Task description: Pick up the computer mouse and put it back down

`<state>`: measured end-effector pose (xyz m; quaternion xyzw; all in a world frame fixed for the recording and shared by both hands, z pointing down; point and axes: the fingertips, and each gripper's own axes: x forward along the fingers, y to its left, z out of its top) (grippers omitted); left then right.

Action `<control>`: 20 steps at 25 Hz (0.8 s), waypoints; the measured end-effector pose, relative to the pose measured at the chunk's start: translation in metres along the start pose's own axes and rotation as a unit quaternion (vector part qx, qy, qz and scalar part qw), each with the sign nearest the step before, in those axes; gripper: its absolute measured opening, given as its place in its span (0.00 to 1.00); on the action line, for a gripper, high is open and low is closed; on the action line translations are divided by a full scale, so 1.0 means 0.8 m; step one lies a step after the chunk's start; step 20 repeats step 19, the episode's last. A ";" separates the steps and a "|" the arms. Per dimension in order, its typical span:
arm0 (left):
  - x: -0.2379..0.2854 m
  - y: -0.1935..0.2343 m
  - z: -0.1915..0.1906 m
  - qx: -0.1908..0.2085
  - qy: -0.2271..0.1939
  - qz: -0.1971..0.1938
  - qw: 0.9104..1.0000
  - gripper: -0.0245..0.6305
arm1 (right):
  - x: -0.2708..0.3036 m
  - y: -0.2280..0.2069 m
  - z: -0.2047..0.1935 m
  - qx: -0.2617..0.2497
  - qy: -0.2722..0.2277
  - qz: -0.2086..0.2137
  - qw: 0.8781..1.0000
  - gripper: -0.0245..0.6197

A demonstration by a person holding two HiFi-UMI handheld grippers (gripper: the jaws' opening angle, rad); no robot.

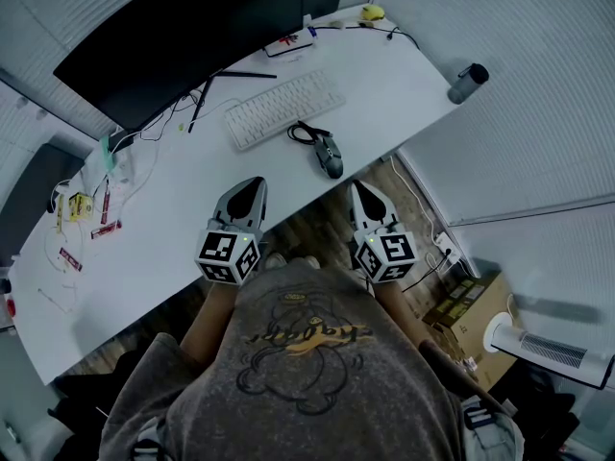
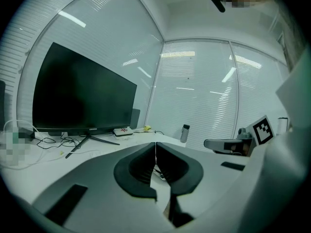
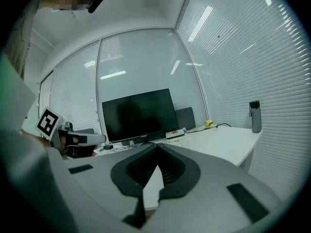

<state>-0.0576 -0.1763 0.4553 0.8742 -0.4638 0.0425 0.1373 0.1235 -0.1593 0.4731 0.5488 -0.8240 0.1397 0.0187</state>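
Mouse sits on the surface, just beside the keyboard, well clear of both tongs. Left tongs hover at the near edge, pressed together, empty. Right tongs are together too, nothing in them. Risk: go in closed like that and the right one likely shoves the mouse or snags its cable.

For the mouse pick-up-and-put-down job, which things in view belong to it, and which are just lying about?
Belongs to the job: computer mouse on the desk; right tongs and left tongs, both shut, empty, and clear of the mouse.

Lying about: keyboard, monitor, bottle, cardboard box on the floor.
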 end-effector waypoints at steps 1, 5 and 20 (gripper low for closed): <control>-0.001 0.001 0.000 0.000 0.000 0.001 1.000 0.07 | 0.000 0.001 0.000 0.000 -0.001 0.001 1.000 0.05; -0.006 0.006 -0.001 -0.001 0.001 0.006 1.000 0.07 | 0.000 0.004 0.000 0.006 -0.002 0.003 1.000 0.05; -0.015 0.017 -0.005 -0.009 0.005 0.012 1.000 0.07 | 0.001 0.007 0.001 0.014 -0.006 0.000 1.000 0.05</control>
